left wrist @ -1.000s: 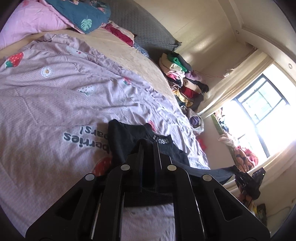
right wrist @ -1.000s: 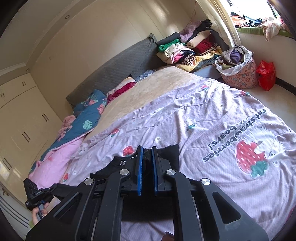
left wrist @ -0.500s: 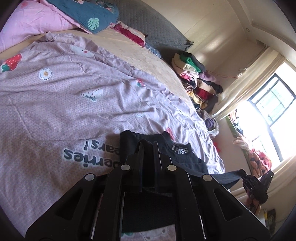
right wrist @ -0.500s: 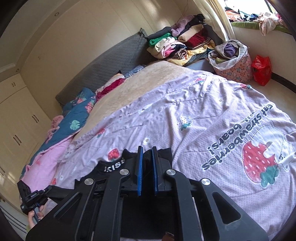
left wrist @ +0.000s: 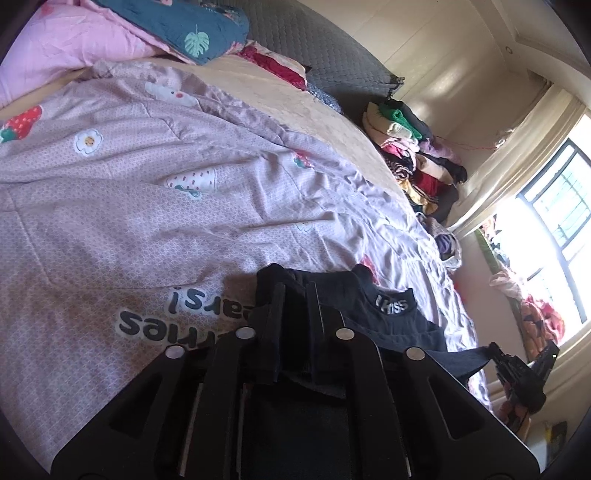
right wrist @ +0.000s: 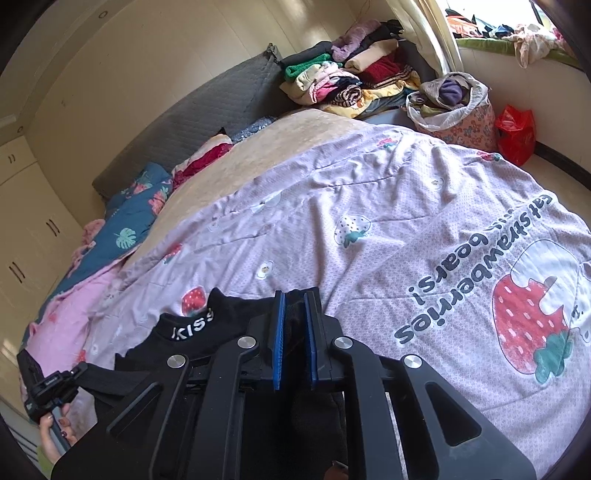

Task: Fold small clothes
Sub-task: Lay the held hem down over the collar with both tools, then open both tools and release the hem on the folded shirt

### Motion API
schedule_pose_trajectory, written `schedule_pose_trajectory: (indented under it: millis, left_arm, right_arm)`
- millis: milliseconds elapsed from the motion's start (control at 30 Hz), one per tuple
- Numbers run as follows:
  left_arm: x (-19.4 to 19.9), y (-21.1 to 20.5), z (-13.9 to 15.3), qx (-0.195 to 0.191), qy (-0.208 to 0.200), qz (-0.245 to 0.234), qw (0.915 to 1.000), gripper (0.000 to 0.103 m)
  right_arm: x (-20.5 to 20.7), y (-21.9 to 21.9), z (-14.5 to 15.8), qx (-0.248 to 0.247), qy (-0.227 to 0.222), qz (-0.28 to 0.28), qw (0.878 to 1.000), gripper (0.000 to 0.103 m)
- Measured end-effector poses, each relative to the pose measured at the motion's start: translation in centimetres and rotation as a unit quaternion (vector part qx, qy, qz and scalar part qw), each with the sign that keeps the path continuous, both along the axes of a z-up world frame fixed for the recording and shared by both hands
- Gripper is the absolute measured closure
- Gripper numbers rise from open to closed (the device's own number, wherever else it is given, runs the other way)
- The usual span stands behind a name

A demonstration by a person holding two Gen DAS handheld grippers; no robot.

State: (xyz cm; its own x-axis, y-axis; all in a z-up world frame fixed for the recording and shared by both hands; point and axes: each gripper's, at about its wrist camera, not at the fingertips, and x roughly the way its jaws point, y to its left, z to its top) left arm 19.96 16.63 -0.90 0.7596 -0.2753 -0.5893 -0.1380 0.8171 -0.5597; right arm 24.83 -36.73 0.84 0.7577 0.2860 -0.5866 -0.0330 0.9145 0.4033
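Observation:
A small black top with a white "KISS" collar band [left wrist: 391, 304] lies stretched over the lilac strawberry quilt [left wrist: 147, 206]. My left gripper [left wrist: 295, 291] is shut on one end of the black top. My right gripper [right wrist: 293, 301], with blue pads, is shut on the other end of the same black top [right wrist: 192, 328]. The fabric runs taut between them. Each view shows the other gripper at its edge: the right one in the left wrist view [left wrist: 517, 373], the left one in the right wrist view [right wrist: 48, 387].
A pile of folded clothes [right wrist: 343, 77] sits at the far end of the bed by the grey headboard [right wrist: 207, 110]. A basket of clothes [right wrist: 454, 107] and a red bag [right wrist: 517, 133] stand beside the bed. Pink and teal bedding [left wrist: 110, 33] lies along one side.
Both grippers have carried the black top forward over the quilt and lower onto it. Both stay shut on it.

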Motion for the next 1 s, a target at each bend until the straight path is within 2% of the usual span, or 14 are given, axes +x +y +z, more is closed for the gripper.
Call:
schedule_pose_trajectory:
  millis: [67,133,200,267,367,433,533,567,600,633,667,900,1000]
  left_arm:
    - [-0.1,0.1,0.3,0.014,-0.006,0.008,0.9999,0.098]
    - [-0.4,0.1,0.6,0.019,-0.011,0.011,0.9997,0.098]
    - [-0.8,-0.1,1.2,0.032,-0.018,0.010,0.9993,0.092]
    - [-1.5,-0.7,1.8,0.048,-0.027,0.004,0.9985,0.082]
    - [-2.2,-2.0,2.3,0.065,-0.033,-0.015,0.9972,0.075]
    - [-2.8,-3.2,2.4,0.076,-0.034,-0.031,0.9960,0.071]
    - [-3.5,-4.9,1.9,0.091,-0.028,-0.057,0.9939,0.071]
    - [-3.7,-5.4,1.7,0.097,-0.023,-0.063,0.9930,0.071]
    - [-3.9,-6.0,1.3,0.100,-0.018,-0.075,0.9920,0.075]
    - [-4.0,-6.4,0.9,0.100,-0.013,-0.082,0.9916,0.091]
    - [-4.2,-7.0,0.4,0.101,-0.003,-0.093,0.9905,0.103]
    - [-4.1,-10.1,-2.9,0.150,0.038,-0.131,0.9793,0.103]
    - [-3.2,-10.9,-3.6,0.172,0.045,-0.132,0.9751,0.103]
  right_arm:
    - [0.0,-0.2,-0.2,0.001,-0.001,-0.002,1.000,0.092]
    - [-0.2,-0.3,-0.3,0.006,-0.004,-0.003,1.000,0.086]
    - [-0.7,-0.4,-0.1,0.010,-0.013,-0.004,1.000,0.068]
    - [-1.4,-0.2,0.1,0.011,-0.020,0.004,1.000,0.068]
    - [-2.6,0.9,0.5,-0.002,-0.031,0.025,0.999,0.066]
    - [-3.2,1.9,0.6,-0.017,-0.035,0.044,0.998,0.066]
    - [-4.1,3.7,0.3,-0.045,-0.031,0.077,0.996,0.066]
    - [-4.4,4.2,0.1,-0.051,-0.028,0.092,0.994,0.073]
    - [-4.6,4.8,-0.2,-0.064,-0.022,0.102,0.993,0.084]
    - [-4.6,5.3,-0.5,-0.075,-0.016,0.109,0.991,0.088]
    - [-4.7,5.7,-0.8,-0.086,-0.006,0.116,0.990,0.090]
    - [-4.6,7.5,-4.2,-0.156,0.056,0.138,0.976,0.093]
    - [-3.7,7.4,-5.9,-0.158,0.079,0.135,0.975,0.093]
